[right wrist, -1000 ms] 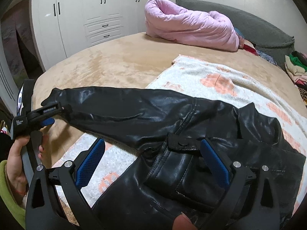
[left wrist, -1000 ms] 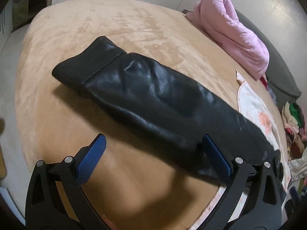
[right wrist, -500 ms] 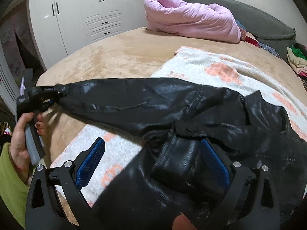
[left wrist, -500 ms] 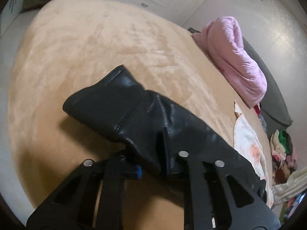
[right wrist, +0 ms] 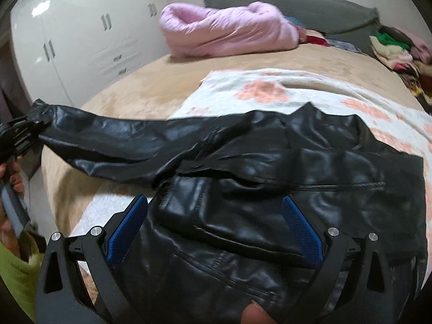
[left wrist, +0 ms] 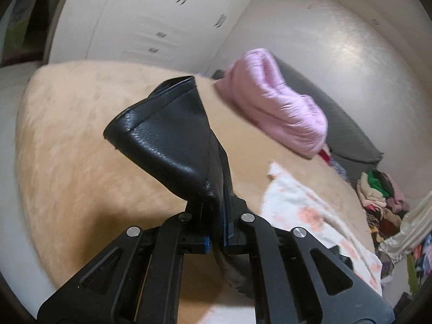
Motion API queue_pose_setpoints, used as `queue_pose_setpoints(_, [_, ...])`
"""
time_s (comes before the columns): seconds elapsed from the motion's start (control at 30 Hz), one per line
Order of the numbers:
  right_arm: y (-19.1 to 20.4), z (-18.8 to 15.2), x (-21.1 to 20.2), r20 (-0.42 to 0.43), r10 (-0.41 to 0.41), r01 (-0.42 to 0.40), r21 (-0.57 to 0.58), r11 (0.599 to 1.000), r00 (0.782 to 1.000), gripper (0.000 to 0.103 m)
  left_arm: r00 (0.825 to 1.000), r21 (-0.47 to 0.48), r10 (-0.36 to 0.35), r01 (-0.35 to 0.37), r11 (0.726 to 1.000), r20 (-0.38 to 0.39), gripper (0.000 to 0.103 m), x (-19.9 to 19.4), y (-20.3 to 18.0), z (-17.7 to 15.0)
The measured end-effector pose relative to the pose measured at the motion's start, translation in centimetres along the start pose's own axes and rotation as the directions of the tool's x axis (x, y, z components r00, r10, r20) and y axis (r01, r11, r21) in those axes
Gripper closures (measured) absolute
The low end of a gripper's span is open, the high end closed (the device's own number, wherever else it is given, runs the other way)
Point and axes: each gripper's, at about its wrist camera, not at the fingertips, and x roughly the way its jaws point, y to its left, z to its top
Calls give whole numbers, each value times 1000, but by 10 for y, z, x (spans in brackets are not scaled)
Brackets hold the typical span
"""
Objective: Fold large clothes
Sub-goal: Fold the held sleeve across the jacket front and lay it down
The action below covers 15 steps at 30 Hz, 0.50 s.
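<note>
Left wrist view shows the left gripper [left wrist: 216, 232] fingers, open a second ago, now clamped on the jacket sleeve cuff [left wrist: 167, 132] and lifting it, while the right gripper [right wrist: 214, 232] hovers open over the leather jacket [right wrist: 283, 189], so the sleeve fold seems started.

No text, label, brand, number or sign can be read in either view. The black leather jacket [right wrist: 270, 178] shows only plain seams. The white wardrobe doors [right wrist: 70, 40] carry bare handles.

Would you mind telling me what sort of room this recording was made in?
Most likely a home bedroom. A wide bed with a tan plush cover fills the space, white built-in wardrobes line the wall, and a pink duvet lies bundled by the grey headboard. The black leather jacket lies spread on the bed.
</note>
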Motion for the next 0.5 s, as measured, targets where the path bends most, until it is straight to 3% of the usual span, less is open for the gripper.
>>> queue_pose_setpoints(0.23, [-30,-3,-35,63,-14,10,64,998,998,4,994,124,-100,95,988,33,103,-28,-71,4])
queue_pose_setpoints(0.5, [-69,-11,-68,108,-30,15,140,990,994,4,977,292,-213,201,935,10,103,-49,-155,-24])
